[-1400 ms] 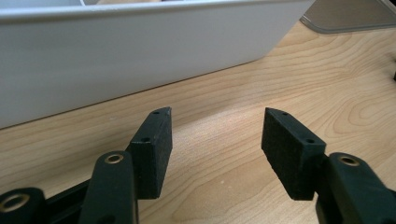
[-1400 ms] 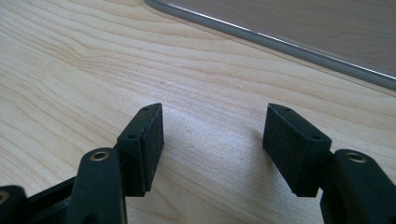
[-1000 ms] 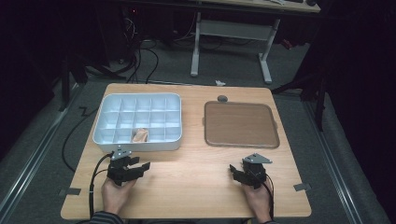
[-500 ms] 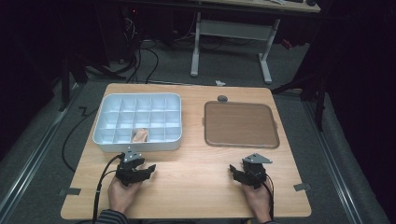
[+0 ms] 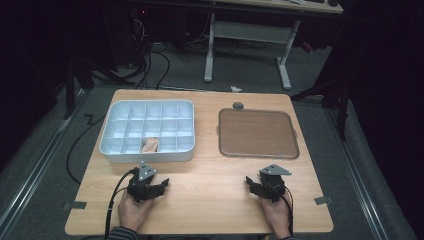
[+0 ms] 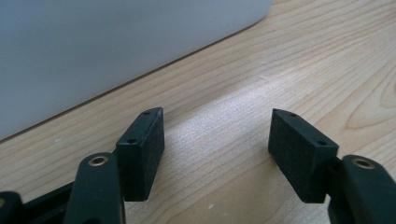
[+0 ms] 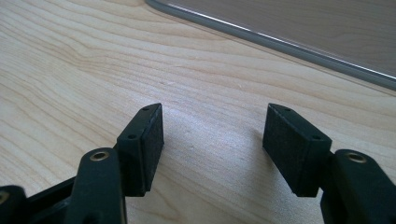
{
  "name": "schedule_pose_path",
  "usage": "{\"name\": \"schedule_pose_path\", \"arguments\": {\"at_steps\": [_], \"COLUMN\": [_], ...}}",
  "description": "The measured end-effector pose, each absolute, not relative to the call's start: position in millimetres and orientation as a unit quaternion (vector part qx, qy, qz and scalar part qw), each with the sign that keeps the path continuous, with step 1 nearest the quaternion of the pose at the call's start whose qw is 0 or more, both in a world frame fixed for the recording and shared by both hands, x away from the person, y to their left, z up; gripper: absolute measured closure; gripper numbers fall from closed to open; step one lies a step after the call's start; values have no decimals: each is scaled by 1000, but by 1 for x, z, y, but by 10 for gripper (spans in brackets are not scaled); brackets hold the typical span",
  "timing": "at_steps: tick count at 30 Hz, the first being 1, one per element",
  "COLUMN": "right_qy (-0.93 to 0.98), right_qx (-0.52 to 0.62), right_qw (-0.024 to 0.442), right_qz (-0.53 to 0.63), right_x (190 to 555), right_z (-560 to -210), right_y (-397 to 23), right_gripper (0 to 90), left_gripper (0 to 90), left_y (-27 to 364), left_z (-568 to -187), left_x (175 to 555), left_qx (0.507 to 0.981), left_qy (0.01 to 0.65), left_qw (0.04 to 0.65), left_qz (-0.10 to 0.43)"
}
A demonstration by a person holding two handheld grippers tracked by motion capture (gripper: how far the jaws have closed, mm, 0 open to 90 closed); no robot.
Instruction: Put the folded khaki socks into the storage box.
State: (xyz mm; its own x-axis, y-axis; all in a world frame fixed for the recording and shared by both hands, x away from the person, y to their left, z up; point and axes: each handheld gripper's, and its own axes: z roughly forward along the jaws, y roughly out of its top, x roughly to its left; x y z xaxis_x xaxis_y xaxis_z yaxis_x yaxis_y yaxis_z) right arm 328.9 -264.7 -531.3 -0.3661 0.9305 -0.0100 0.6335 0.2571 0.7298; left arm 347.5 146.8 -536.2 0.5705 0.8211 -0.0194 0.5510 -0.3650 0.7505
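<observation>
Left gripper (image 5: 161,185) jaws just opening, empty; tan piece (image 5: 150,145), maybe wood, in organizer (image 5: 116,152)

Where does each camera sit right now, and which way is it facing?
High view: above the person's side, looking forward and down on the table; left hand, right hand, left gripper, right gripper.
Left gripper view: low over the wood, facing the white compartment box; its open, empty jaws.
Right gripper view: low, facing the brown tray; its open, empty jaws.
Shared: box and tray appear from above too.
</observation>
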Motion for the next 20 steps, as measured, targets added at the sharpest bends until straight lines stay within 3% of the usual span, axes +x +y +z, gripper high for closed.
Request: {"name": "schedule_pose_path", "arguments": {"at_steps": [20], "right_qy": [760], "right_qx": [514], "right_qw": [229], "right_qz": [326], "right_x": [329], "right_z": [-531], "right_y": [-265], "right_gripper": [381], "left_gripper": [338], "left_y": [146], "left_z": [-536], "left_x": [348], "left_qx": [807], "left_qy": [424], "left_qw": [368], "left_qz": [182]}}
